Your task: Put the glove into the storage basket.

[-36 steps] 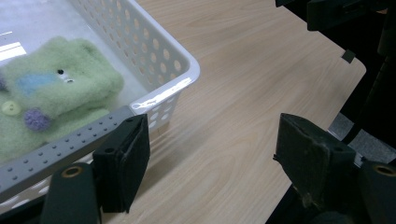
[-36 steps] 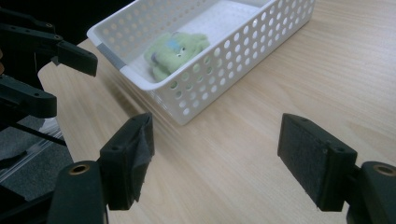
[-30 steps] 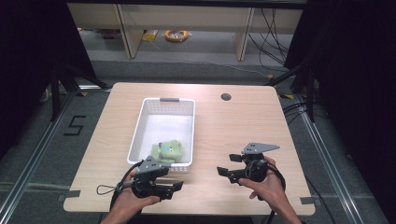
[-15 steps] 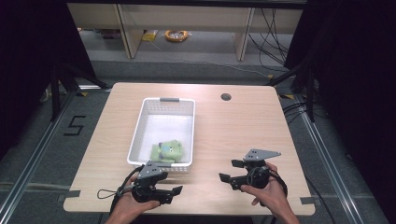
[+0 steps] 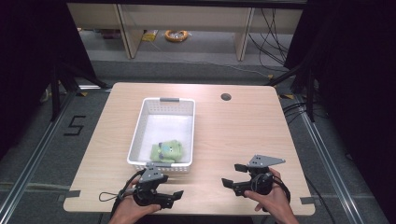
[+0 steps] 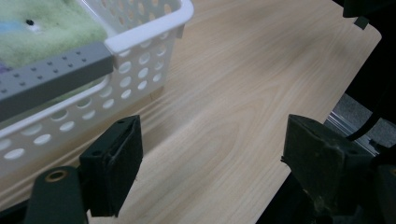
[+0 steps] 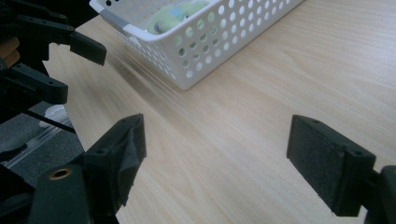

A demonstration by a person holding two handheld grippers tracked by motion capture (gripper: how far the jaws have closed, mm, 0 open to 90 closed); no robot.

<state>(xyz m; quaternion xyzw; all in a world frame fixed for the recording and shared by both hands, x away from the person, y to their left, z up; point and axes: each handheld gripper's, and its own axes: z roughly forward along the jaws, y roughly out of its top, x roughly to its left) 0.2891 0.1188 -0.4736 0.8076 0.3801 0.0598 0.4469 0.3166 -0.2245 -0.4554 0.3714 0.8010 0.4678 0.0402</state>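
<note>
The left gripper (image 5: pixel 172 198) hangs with its jaws wide and nothing between them, having just opened further, just short of the basket (image 5: pixel 140 128). The toy (image 5: pixel 168 150) lies in the basket's near end, close ahead. The right gripper (image 5: pixel 233 176), likewise spread and empty, sits farther off.

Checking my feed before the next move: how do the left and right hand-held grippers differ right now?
The left hand-held gripper sits close to the white basket; the right hand-held gripper is farther off, over bare table. The left points right, the right points left. Both have just been opening, with nothing between the jaws.
</note>
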